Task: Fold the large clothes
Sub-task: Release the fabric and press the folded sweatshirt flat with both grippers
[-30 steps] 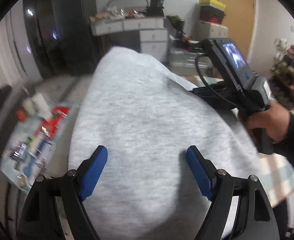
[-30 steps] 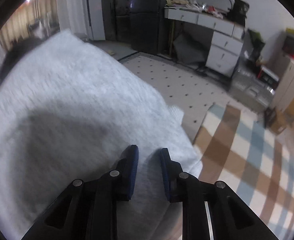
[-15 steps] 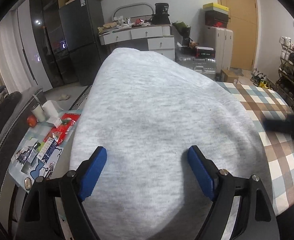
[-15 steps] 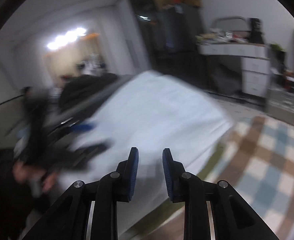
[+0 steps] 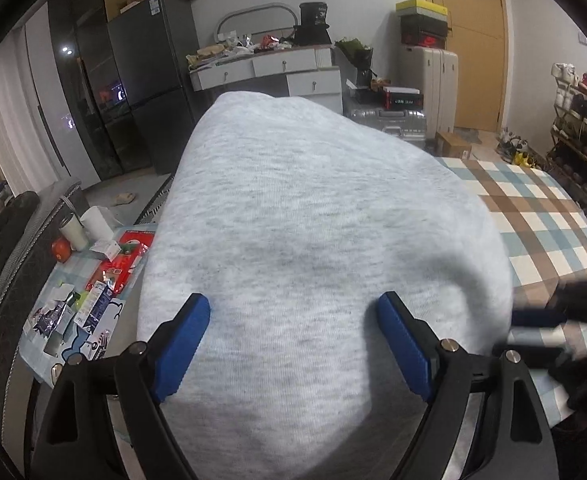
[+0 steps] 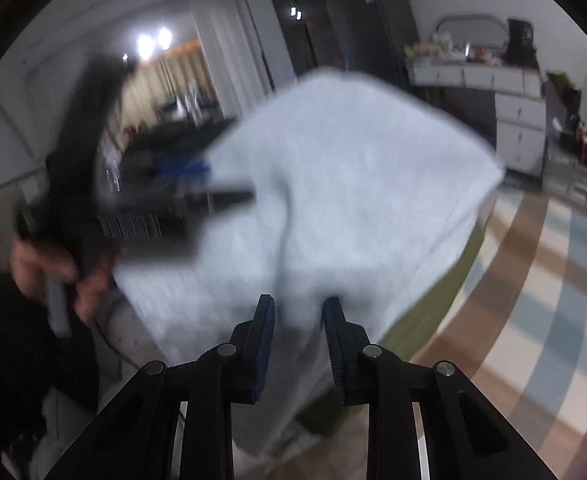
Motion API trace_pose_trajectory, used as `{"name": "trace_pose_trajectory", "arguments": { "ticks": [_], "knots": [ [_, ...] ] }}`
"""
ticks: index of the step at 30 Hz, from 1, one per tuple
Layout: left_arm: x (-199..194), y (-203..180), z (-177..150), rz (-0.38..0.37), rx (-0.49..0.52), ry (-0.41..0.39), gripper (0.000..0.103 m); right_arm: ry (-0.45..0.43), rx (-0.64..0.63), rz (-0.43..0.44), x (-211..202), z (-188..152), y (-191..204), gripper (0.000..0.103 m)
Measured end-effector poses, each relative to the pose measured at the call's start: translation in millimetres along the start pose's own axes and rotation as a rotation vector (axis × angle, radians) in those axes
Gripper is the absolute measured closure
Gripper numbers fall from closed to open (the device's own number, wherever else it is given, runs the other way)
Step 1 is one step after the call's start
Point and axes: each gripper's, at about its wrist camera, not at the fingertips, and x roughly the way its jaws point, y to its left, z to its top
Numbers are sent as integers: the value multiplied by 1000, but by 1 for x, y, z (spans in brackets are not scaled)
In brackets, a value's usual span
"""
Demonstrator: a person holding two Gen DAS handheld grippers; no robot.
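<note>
While its blue pads stand spread wide over the cloth, pressing on nothing, the left gripper [image 5: 291, 344] hovers above the near end of the grey garment [image 5: 313, 216], which reads as a hand freed from the fabric and waiting for the next hold. Its jaws have just been opening a little further, with only the garment's flat top below the gap. The right gripper [image 6: 298, 340] keeps its jaws close together but not pressed shut; a hanging edge of the garment [image 6: 345, 184] lies in or just behind the narrow gap, and the blurred right wrist view does not let me say whether the pads pinch it. I judge the fold to be well along: the garment lies as a thick, smooth, doubled slab, and the right gripper looks placed at its side edge to tidy or take a new grip. In that same view a hand [image 6: 53, 268] holds the left gripper over the far side of the cloth. The garment rests on a table covered by a checked cloth [image 5: 541, 216], brown, blue and white. Beside it a low table [image 5: 81, 292] carries packets, a cup and a red fruit. Beyond stand a dark fridge [image 5: 149, 80], a white drawer unit [image 5: 281, 72], a pale suitcase [image 5: 429, 84] and a shoe rack [image 5: 581, 120].
</note>
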Motion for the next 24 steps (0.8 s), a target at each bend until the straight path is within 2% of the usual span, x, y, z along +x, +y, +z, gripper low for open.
{"name": "trace_pose_trajectory", "arguments": {
  "ticks": [3,6,9,12,15,17,19,20,22,23,24],
  "knots": [
    [0,-1,0,8,-3,-11,20,63,72,-24,16,37,-6,84],
    [0,3,2,-6,-26,-7,20,45,60,-4,22,77,1,83],
    [-1,3,0,-14,-8,-9,20,56,119,31,17,88,0,78],
    [-3,-2,-3,-2,9,-27,20,135,168,47,14,66,-13,77],
    [-4,-7,-4,10,24,-41,20,268,194,54,26,18,-35,78],
    [-4,-8,-4,18,30,-48,20,290,184,68,25,7,-41,78],
    [-4,-5,-4,20,26,-51,20,255,136,50,11,17,-40,76],
    [-3,-4,-4,17,24,-51,20,205,113,38,2,28,-39,76],
    [-3,-3,-3,15,25,-49,20,27,74,24,-24,61,-38,74],
    [-3,-3,-3,16,24,-47,20,-40,68,2,-29,74,-39,72],
    [-3,-3,-2,19,26,-47,20,-66,54,-20,-25,92,-38,72]
  ]
}}
